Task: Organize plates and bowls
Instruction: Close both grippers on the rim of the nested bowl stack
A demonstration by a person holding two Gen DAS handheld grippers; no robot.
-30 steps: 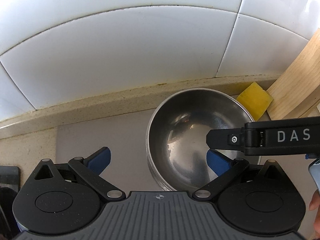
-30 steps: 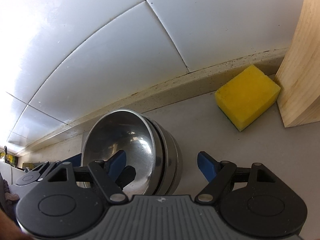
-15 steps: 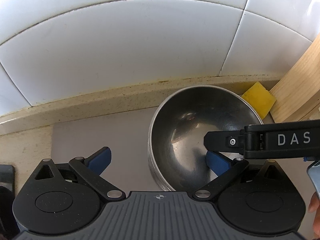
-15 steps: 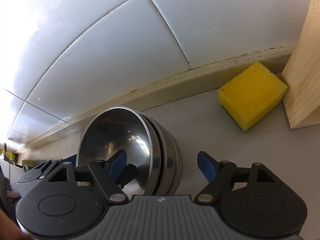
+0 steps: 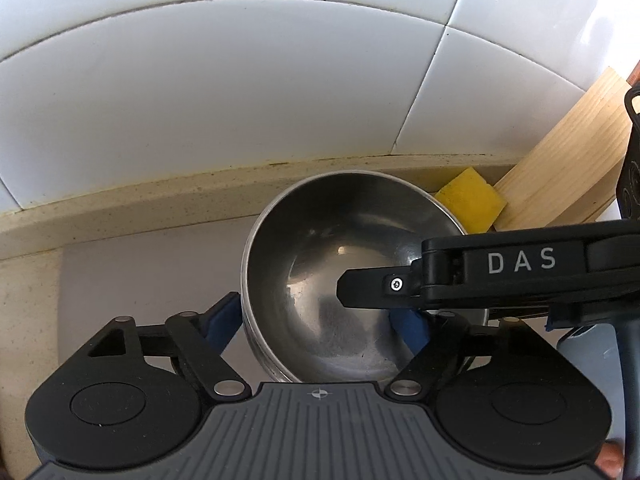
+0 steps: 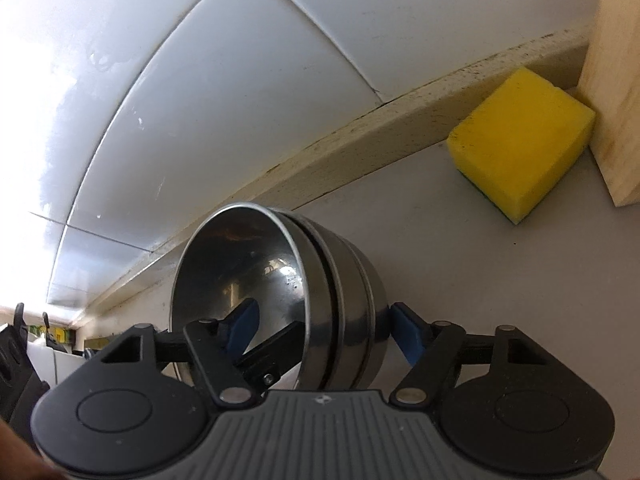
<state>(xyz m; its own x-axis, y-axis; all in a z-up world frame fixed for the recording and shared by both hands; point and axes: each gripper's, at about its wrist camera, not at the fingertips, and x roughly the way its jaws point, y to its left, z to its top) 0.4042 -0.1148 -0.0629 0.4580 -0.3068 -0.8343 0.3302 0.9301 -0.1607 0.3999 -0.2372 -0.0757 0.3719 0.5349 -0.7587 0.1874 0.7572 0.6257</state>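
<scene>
Both sets of jaws have just been closing on the stack of nested round steel bowls [image 5: 320, 280]. The left gripper [image 5: 320, 320] pinches the near wall at about half width; the right gripper [image 6: 324, 324] clamps the other wall. The stack sits on the grey counter [image 6: 460, 240] below white wall tiles [image 5: 240, 100], near a yellow rectangular sponge [image 6: 520, 148].

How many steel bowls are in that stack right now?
3, nested: the top bowl open toward the left gripper, a middle bowl under it, the bottom bowl outermost. More could be hidden inside.
</scene>
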